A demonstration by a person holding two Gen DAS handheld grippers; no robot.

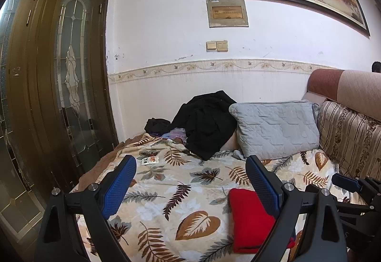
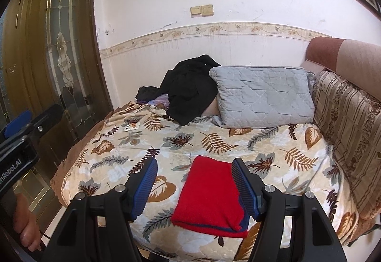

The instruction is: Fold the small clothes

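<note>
Clearly the right gripper (image 2: 194,177) is nearer: the folded red cloth (image 2: 210,197) lies on the bed (image 2: 297,166) between its spread, empty fingers, long axis pointing away. The left gripper (image 1: 191,177), also spread, hangs off to its left.

— What is lying on the leaf-print blanket (image 2: 214,143)?
— A grey pillow (image 2: 264,95) is leaning by black clothing (image 2: 188,93); a small card (image 2: 131,127) is sitting near the glass-paned door (image 1: 69,85).
</note>
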